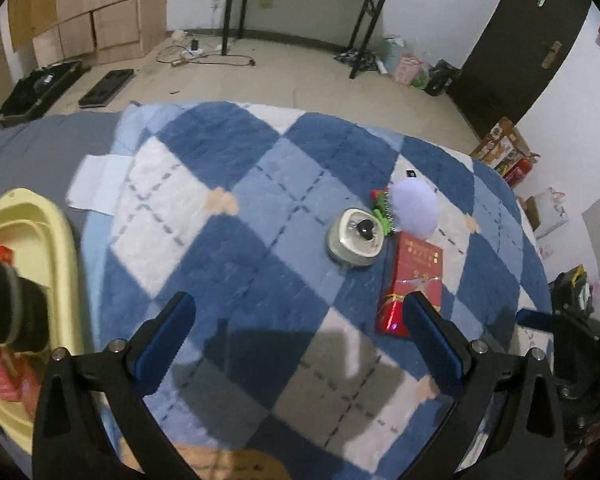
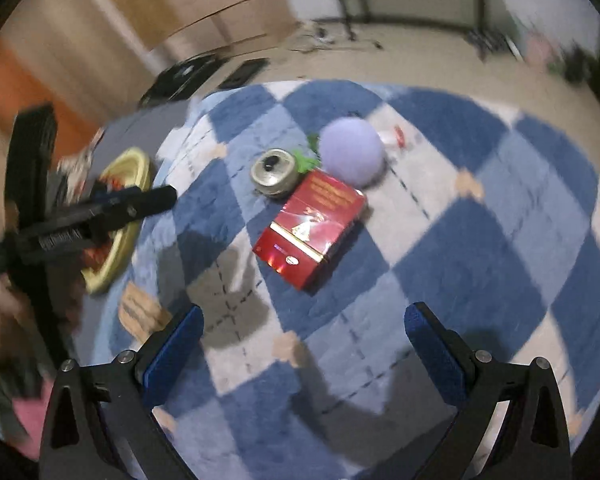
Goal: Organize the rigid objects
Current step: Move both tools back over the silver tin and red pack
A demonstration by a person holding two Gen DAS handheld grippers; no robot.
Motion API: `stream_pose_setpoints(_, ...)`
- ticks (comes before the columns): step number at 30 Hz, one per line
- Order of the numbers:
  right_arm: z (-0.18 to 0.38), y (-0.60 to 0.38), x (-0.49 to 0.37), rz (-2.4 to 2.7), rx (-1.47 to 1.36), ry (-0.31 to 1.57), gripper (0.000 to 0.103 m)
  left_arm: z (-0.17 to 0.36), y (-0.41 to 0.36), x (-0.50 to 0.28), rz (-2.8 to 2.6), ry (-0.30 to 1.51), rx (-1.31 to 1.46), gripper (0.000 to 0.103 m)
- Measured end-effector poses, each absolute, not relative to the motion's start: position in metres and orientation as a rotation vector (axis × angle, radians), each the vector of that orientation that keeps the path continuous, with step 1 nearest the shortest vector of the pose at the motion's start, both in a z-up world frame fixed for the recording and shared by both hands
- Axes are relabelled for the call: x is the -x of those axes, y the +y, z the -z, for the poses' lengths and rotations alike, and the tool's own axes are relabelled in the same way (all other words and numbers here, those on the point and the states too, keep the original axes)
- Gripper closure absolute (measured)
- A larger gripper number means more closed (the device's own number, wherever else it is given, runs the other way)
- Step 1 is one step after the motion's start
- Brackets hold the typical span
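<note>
On the blue and white checked blanket [image 1: 228, 152] lie a red box [image 1: 414, 276] [image 2: 312, 224], a round cream tin with a black knob [image 1: 356, 236] [image 2: 274, 172], a lilac ball [image 1: 416, 210] [image 2: 352, 150] and a small green toy [image 1: 382, 210] [image 2: 306, 160], all close together. My left gripper [image 1: 298, 316] is open above the blanket, its right finger just in front of the red box's near end. My right gripper [image 2: 304, 332] is open too, short of the box. A yellow tub [image 1: 28, 240] [image 2: 120, 216] with red items sits at the left.
A white cloth [image 1: 96, 188] lies at the blanket's left edge. Beyond the bed are a black-framed desk [image 1: 300, 4], wooden cabinets [image 1: 100, 12], black cases on the floor [image 1: 40, 88] and a dark door [image 1: 516, 40]. The left gripper's body [image 2: 80, 216] reaches over the tub.
</note>
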State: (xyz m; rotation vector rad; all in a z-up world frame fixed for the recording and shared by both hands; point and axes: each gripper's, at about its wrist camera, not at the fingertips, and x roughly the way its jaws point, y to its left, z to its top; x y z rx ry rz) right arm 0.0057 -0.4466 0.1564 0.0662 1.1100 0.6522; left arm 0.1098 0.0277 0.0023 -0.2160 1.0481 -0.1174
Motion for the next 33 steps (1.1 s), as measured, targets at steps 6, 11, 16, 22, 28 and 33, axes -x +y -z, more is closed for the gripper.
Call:
stream_pose_setpoints(6, -0.152, -0.46, -0.015, -0.603, -0.125, 1.142, 0.0, 0.002, 0.032, -0.116, 0.157, 1.059, 0.223, 0.0)
stream_pose_setpoints(11, -0.149, -0.479, -0.025, -0.521, -0.249, 1.167, 0.0, -0.006, 0.038, -0.116, 0.163, 1.028, 0.18, 0.0)
stream_pose_setpoints(16, -0.142, -0.47, -0.02, -0.51, -0.204, 1.174, 0.0, -0.001, 0.041, -0.114, 0.161, 1.038, 0.185, 0.0)
stream_pose_setpoints(22, -0.132, -0.456, -0.016, -0.529, -0.168, 1.2, 0.0, 0.007, 0.031, -0.108, 0.157, 1.048, 0.142, 0.0)
stream_pose_setpoints(28, -0.122, -0.453, -0.015, -0.539, -0.145, 1.213, 0.0, 0.008, 0.028, -0.106, 0.167, 1.047, 0.128, 0.0)
stream_pose_setpoints(33, -0.122, -0.448, -0.014, -0.543, -0.108, 1.203, 0.0, 0.004, 0.028, -0.106, 0.144, 1.025, 0.121, 0.0)
